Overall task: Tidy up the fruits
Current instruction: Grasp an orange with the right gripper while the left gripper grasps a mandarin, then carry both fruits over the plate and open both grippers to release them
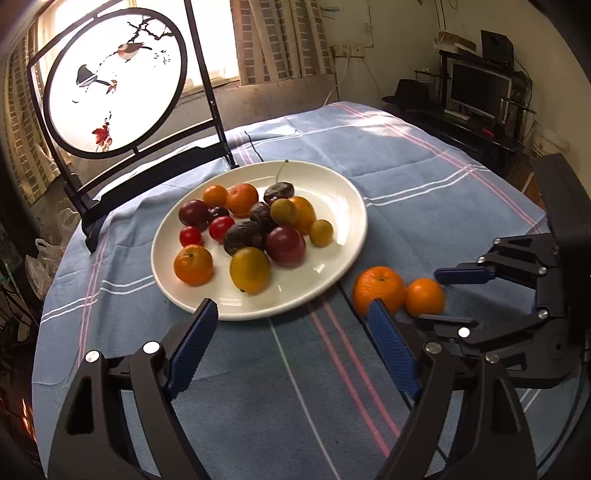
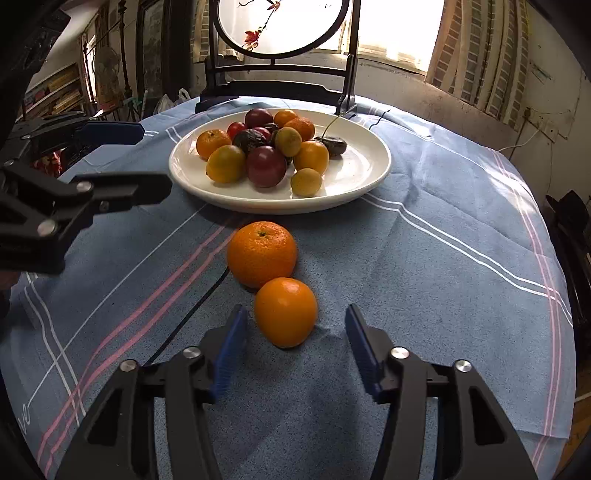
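Note:
A white plate (image 1: 343, 199) (image 2: 369, 166) holds several mixed fruits: oranges, yellow-green fruits, dark plums, red tomatoes. Two oranges lie on the blue cloth beside it, touching: a larger one (image 1: 378, 288) (image 2: 261, 253) and a smaller one (image 1: 424, 297) (image 2: 285, 311). My left gripper (image 1: 293, 314) is open and empty, just short of the plate's near rim. My right gripper (image 2: 293, 319) is open, its blue pads on either side of the smaller orange without touching it. It shows in the left wrist view (image 1: 443, 295), open.
A round table carries a blue striped cloth (image 1: 406, 166) (image 2: 443, 240). A black-framed round bird screen (image 1: 114, 81) (image 2: 280, 33) stands at the table's far edge behind the plate. A thin black cable (image 2: 199, 299) lies on the cloth. A monitor (image 1: 478, 88) stands on a desk beyond.

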Available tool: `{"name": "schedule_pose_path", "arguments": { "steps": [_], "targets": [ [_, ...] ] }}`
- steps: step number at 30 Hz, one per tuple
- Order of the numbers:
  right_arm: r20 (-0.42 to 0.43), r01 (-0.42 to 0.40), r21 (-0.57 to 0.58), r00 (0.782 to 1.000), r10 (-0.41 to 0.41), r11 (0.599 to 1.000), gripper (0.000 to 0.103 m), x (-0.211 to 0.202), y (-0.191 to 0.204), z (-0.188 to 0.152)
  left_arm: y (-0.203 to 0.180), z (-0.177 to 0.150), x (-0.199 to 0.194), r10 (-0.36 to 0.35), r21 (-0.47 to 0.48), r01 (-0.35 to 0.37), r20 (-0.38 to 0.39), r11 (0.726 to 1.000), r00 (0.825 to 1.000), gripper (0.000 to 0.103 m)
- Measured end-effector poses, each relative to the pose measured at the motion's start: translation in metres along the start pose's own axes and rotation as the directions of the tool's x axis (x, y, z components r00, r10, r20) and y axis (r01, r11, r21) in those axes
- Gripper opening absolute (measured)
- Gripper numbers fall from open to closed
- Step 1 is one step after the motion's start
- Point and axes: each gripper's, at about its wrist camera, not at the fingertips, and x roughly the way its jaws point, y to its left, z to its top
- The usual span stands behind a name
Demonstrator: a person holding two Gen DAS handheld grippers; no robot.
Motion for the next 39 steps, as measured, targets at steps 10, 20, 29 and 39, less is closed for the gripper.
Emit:
{"name": "schedule_pose_path", "arguments": {
  "steps": [10, 20, 29, 39],
  "targets": [
    [0.124, 0.079, 0.128, 0.988, -0.096, 0.989, 0.035, -0.042, -0.044, -0.006, -0.058, 0.001, 0.034, -0.049, 0.01, 0.05, -0.094, 0.999, 0.994, 0.081],
    [0.108, 0.075, 0.099, 0.99, -0.085, 0.992, 0.035, -0.033, -0.04, -0.01, -0.063, 0.012, 0.077, -0.011, -0.052, 0.003, -0.158, 0.999, 0.987, 0.045],
    [0.079, 0.006, 0.089, 0.997, -0.013, 0.996, 0.035, -0.027, -0.021, -0.012, -0.034, -0.017, 0.014, -0.008, 0.016, 0.009, -0.075, 1.0, 0.997, 0.044],
    [0.17, -0.011, 0.024, 0.986, 0.007, 1.0, 0.035, -0.045, 0.023, 0.056, 0.065, 0.03, -0.011, 0.165, -0.172, -0.155, 0.046, 0.973, 0.985, 0.044]
  ]
}}
